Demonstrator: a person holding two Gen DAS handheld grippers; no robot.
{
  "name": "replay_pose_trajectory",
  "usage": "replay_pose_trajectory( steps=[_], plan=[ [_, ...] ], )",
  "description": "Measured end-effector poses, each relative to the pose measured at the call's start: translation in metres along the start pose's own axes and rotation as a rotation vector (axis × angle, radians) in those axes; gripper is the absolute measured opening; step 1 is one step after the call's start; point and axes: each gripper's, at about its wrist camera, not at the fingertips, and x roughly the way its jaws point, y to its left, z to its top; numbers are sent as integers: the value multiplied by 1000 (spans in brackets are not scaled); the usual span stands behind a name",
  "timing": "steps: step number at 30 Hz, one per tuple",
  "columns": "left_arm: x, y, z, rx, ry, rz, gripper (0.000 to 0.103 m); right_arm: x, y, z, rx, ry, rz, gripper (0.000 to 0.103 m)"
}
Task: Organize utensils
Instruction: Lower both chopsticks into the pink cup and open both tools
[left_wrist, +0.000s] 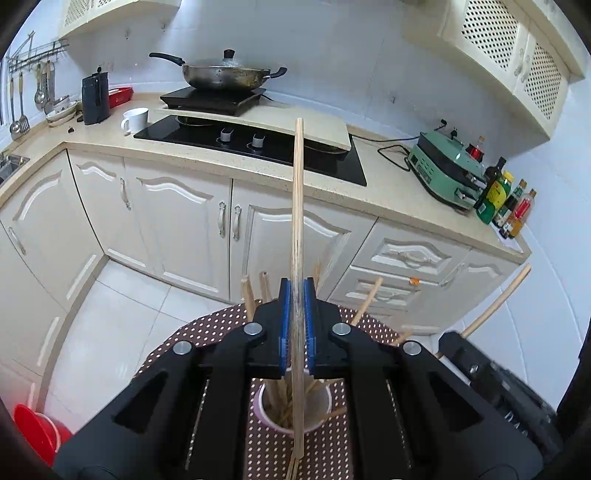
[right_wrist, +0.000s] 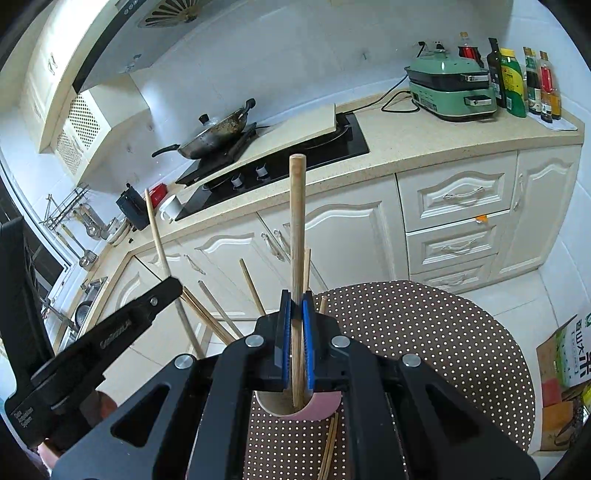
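My left gripper (left_wrist: 296, 295) is shut on a wooden chopstick (left_wrist: 297, 206) and holds it upright over a pink cup (left_wrist: 325, 410) with several chopsticks in it. My right gripper (right_wrist: 296, 306) is shut on another wooden chopstick (right_wrist: 296, 221), also upright, its lower end inside the pink cup (right_wrist: 321, 408). The cup stands on a round table with a brown dotted cloth (right_wrist: 424, 332). The left gripper's body (right_wrist: 110, 332) shows at the left of the right wrist view with its chopstick (right_wrist: 157, 236). Loose chopsticks (right_wrist: 330, 446) lie on the cloth beside the cup.
A kitchen counter (left_wrist: 388, 192) runs behind the table, with a wok (left_wrist: 221, 75), a hob (left_wrist: 258, 142), a white mug (left_wrist: 136, 120), a green appliance (left_wrist: 445, 170) and bottles (left_wrist: 506, 203). A red bin (left_wrist: 35, 435) stands on the floor at left; a cardboard box (right_wrist: 565, 369) at right.
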Motion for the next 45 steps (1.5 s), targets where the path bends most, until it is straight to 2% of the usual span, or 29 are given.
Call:
replay_pose_trajectory(
  steps=[5,10,15,20,24,37,39,43,45],
  plan=[
    [18,2,-1,4,-12,30,8,15,-2,-3,1,21,-14,5],
    [30,9,-4,-8,-13,18,8,28,-4,-8,6,39,-35,5],
    [45,10,-13,10,14,54,8,40,-4,-16,17,65,-61,5],
    [49,9,-20,57,4,81,8,51,-2,-26,19,99,-54,5],
    [49,12,-24,41,22,65,8,57,1,-30,25,117,-51,5],
    [33,7,-29,147,46,37,8,52,-4,-31,83,137,-49,10],
    [30,8,-29,156,58,28,8,48,-4,-29,91,132,-48,13],
    [25,9,-34,172,83,22,8,38,-4,-28,86,118,-61,37],
    [22,11,-36,174,96,17,8,32,-3,-28,67,108,-74,43]
  ],
)
